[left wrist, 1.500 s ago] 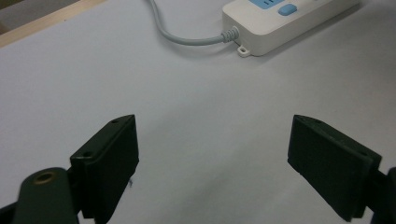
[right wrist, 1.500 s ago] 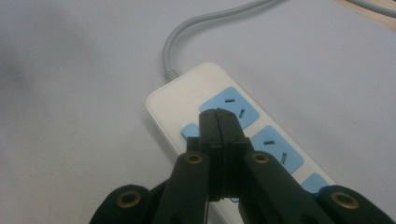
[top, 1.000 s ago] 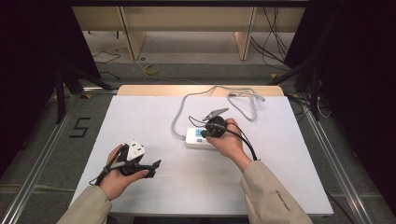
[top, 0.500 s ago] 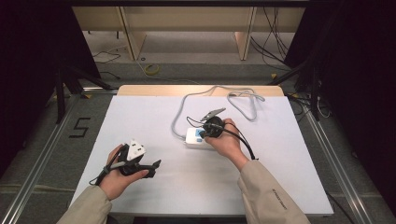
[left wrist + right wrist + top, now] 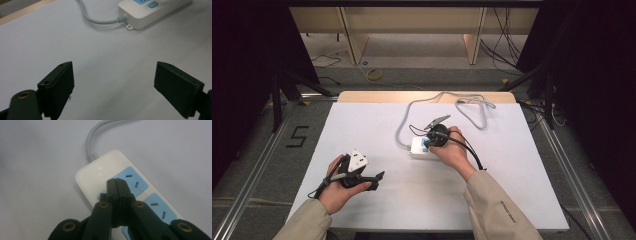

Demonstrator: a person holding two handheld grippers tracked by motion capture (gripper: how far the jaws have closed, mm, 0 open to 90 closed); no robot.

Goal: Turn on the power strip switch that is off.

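**My right tongs press on the power strip**

My right tongs, pressed together, tip down onto the white power strip at the centre of the high view. My left tongs, at lower left there, are spread wide over the bare table.
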